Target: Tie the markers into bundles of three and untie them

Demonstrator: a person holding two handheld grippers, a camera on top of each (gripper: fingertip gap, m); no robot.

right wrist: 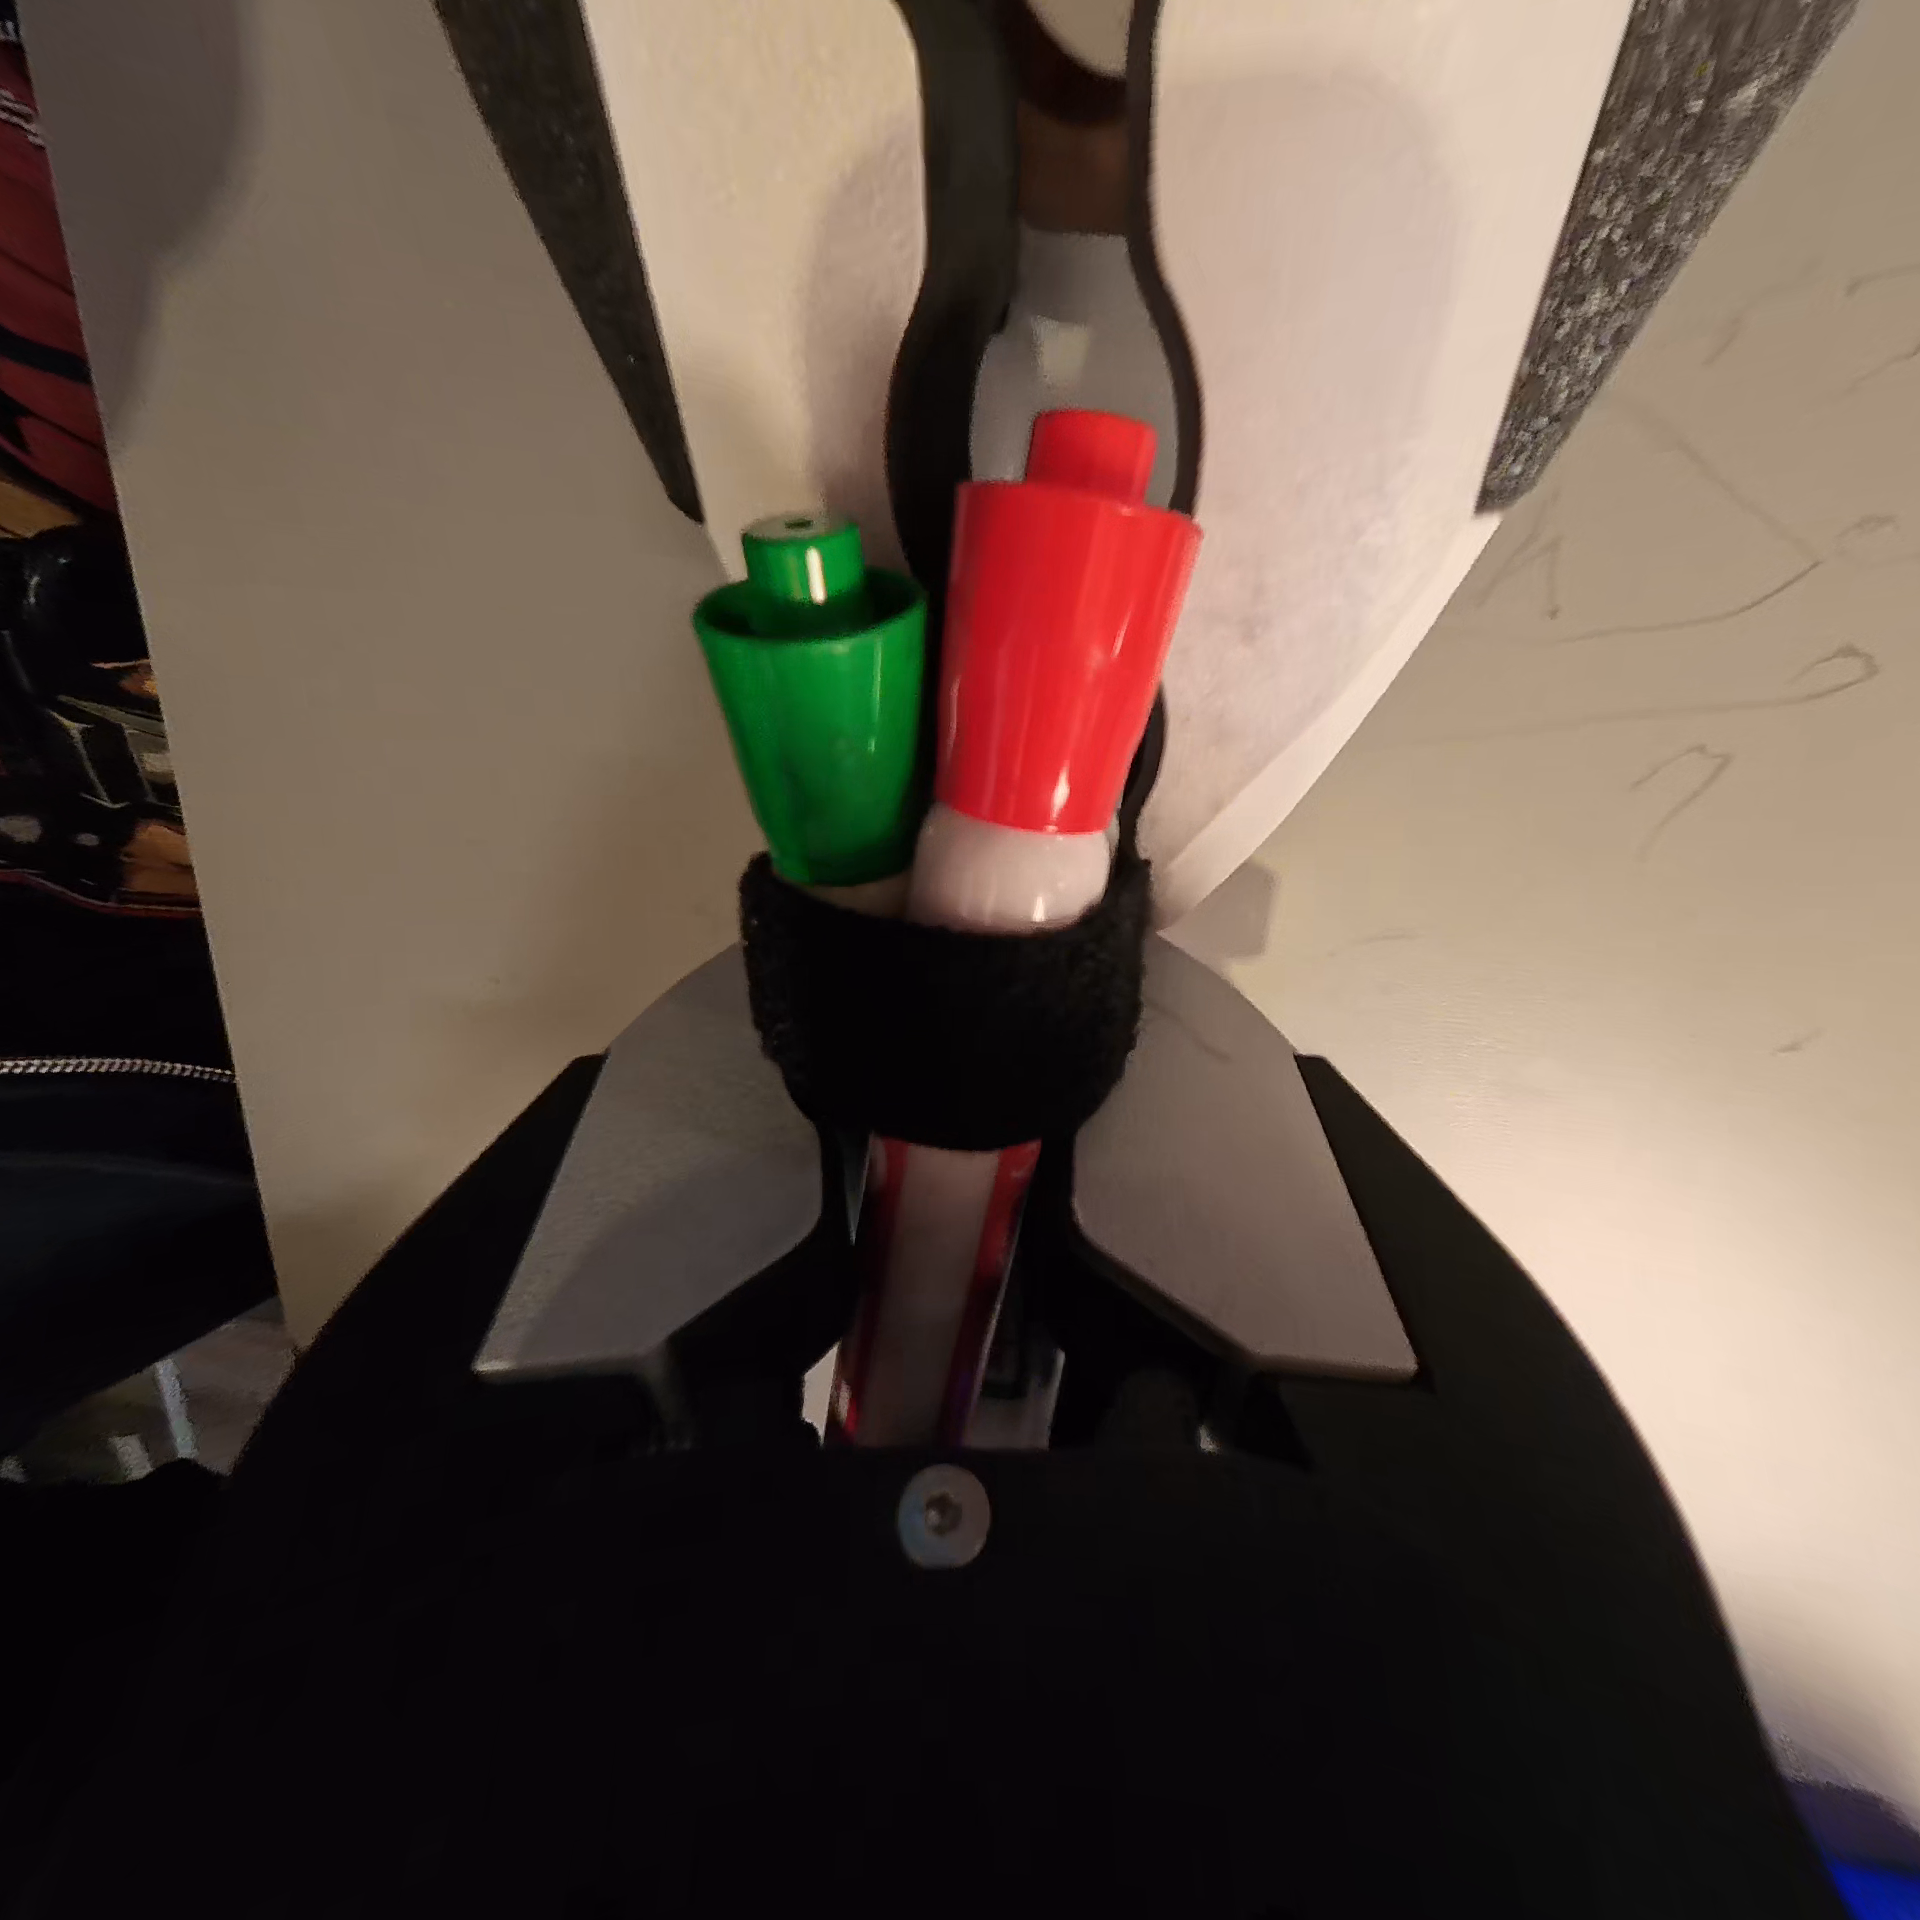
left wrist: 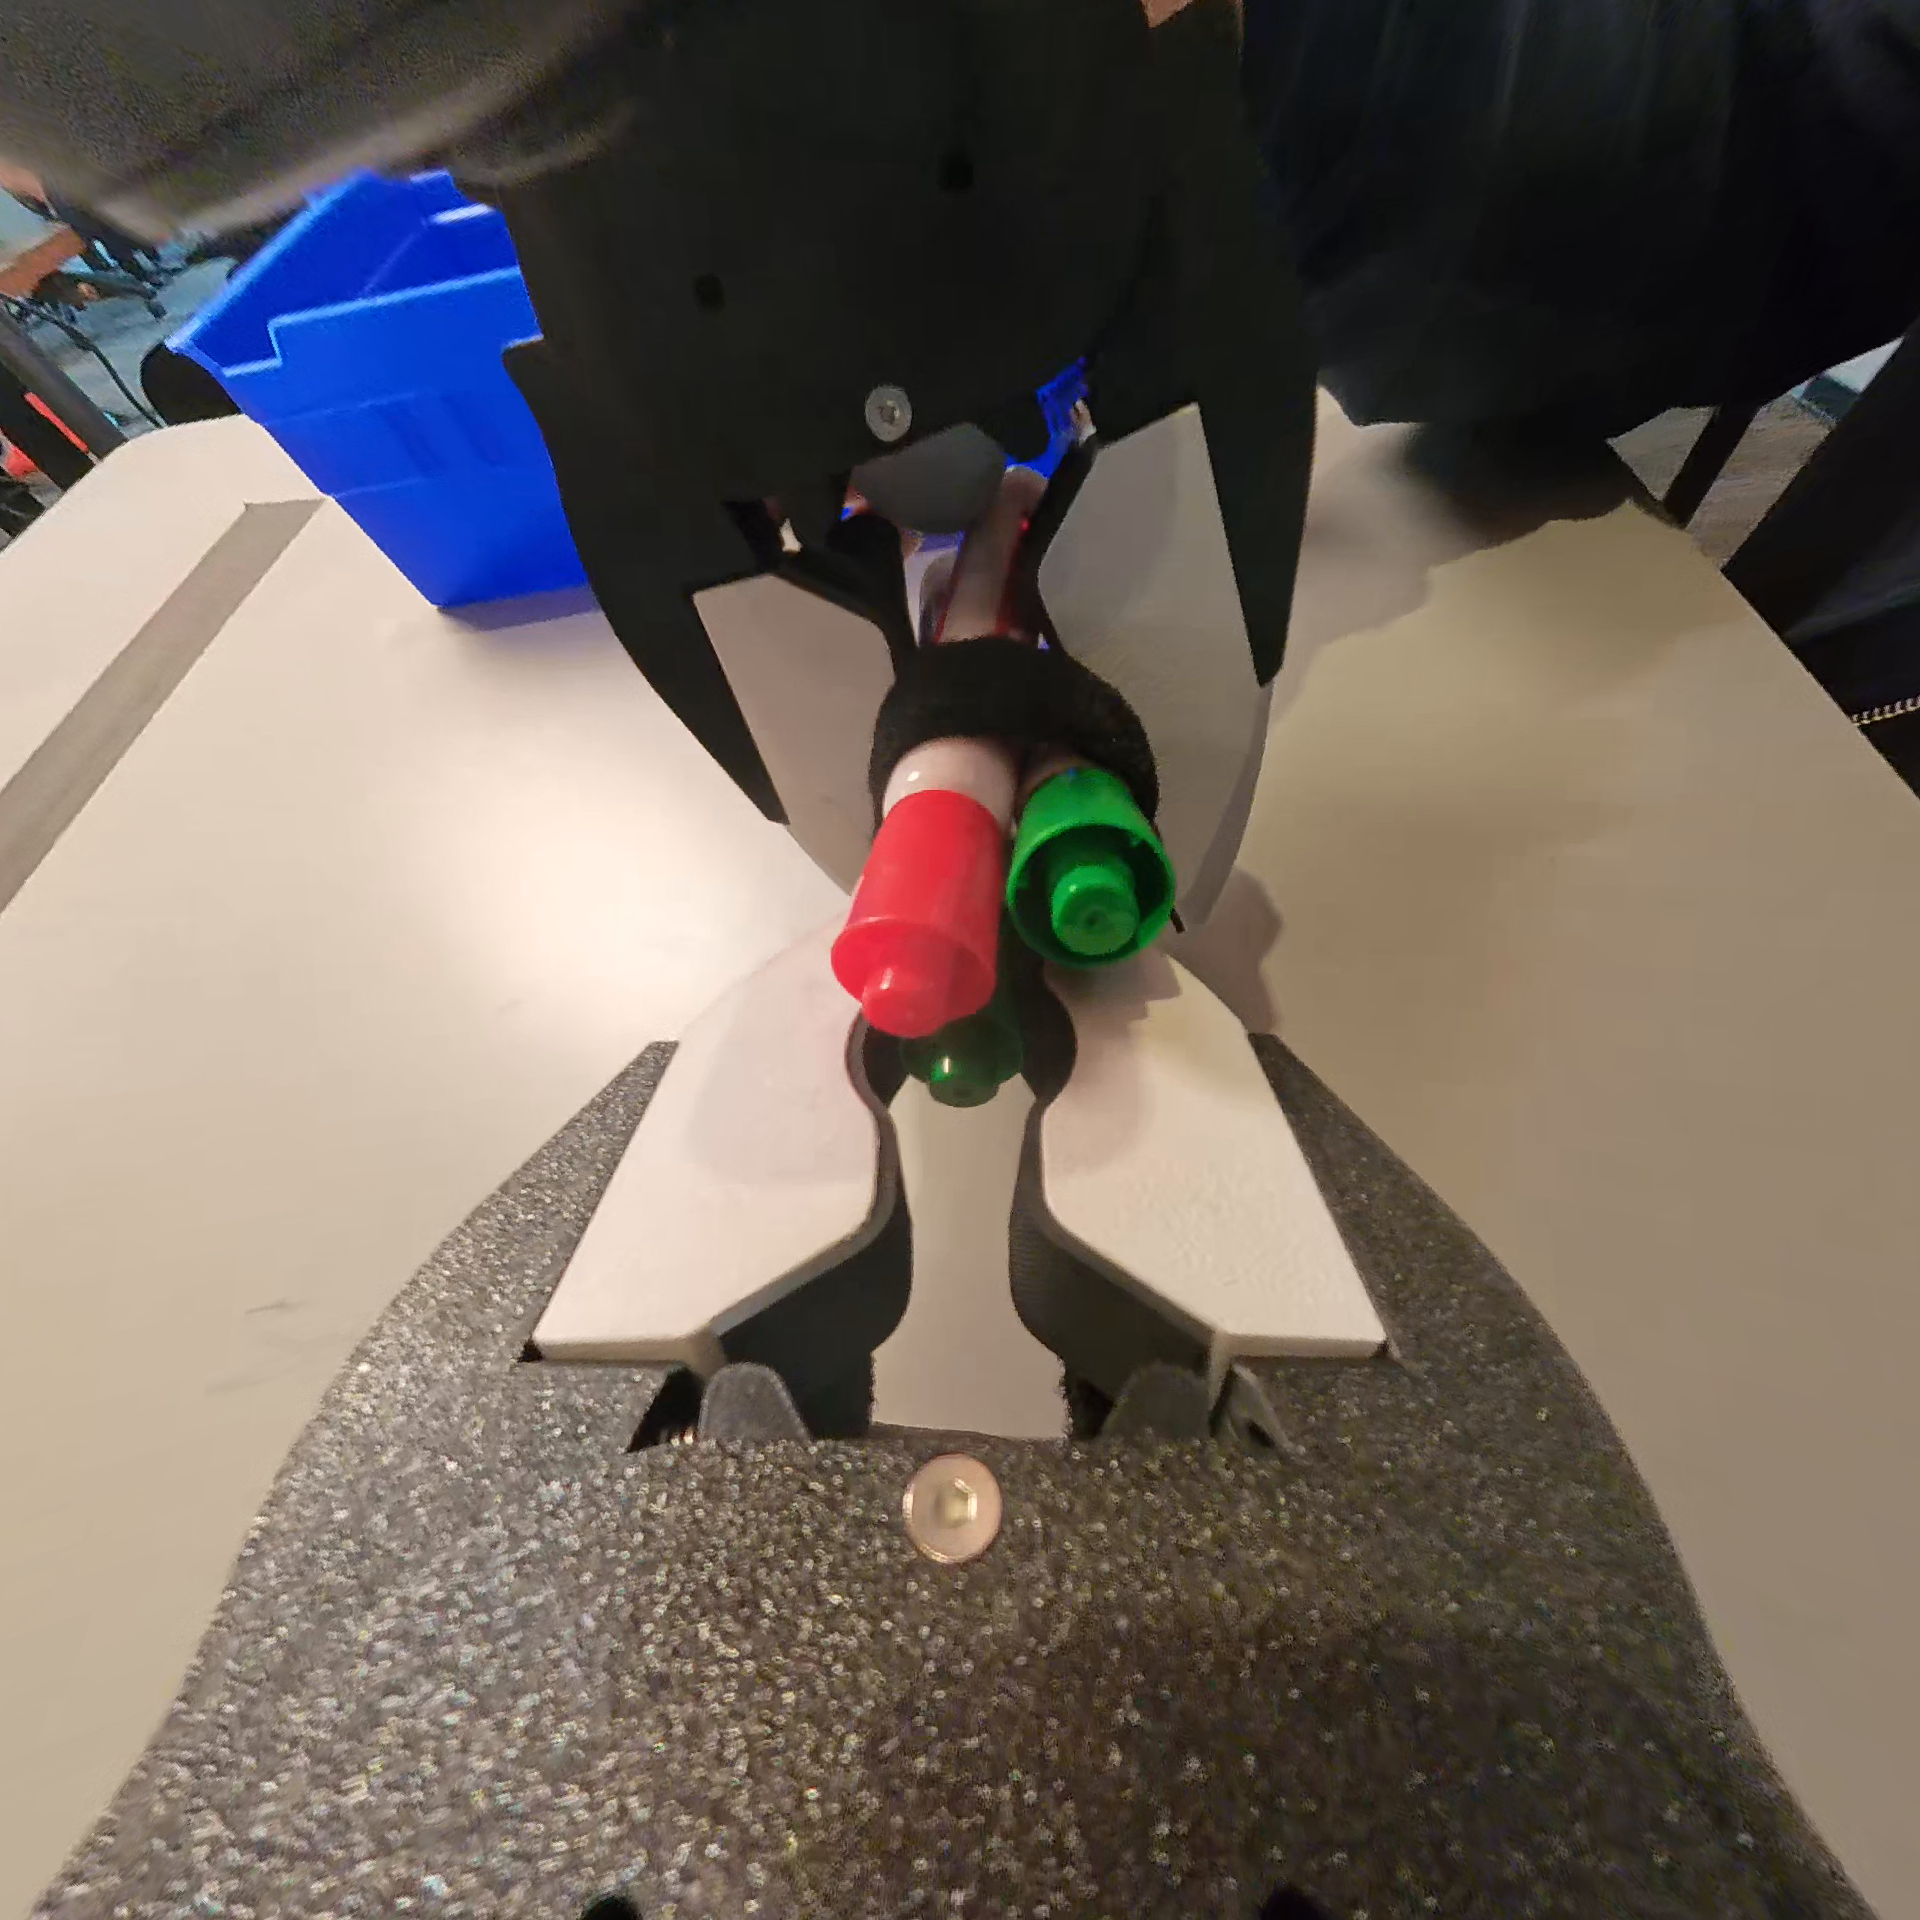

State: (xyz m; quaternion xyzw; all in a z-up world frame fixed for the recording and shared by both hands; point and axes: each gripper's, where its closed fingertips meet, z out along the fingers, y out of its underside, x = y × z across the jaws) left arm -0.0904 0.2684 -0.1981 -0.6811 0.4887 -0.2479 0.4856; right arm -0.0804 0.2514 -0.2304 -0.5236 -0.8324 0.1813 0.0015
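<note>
1. Three markers, one red-capped (left wrist: 920, 925) and two green-capped (left wrist: 1091, 883), sat in a bundle held by a black band (left wrist: 1013, 707), lifted just above the pale tabletop (left wrist: 364, 935).
2. The right gripper (right wrist: 951, 1143), black, faced the left one. Its jaws pinched the marker barrels behind the band.
3. The left gripper (left wrist: 961, 1049), grey, had its jaws part spread around the cap ends. The lower green cap (left wrist: 958, 1062) lay between the tips; whether they touched it could not be told.
4. The band sat close to the caps, not at mid-barrel. Risk, as a judgement: a pull along the barrels could slide it off over the caps and let the bundle spill.
5. The caps stood uneven, one green sitting lower. If the left jaws closed on just one cap, that marker might be drawn out or the cap popped off.
6. A loosened right hold would probably drop the bundle onto the tabletop, where markers could roll.
7. A blue bin (left wrist: 384, 384) stood behind, well apart.
</note>
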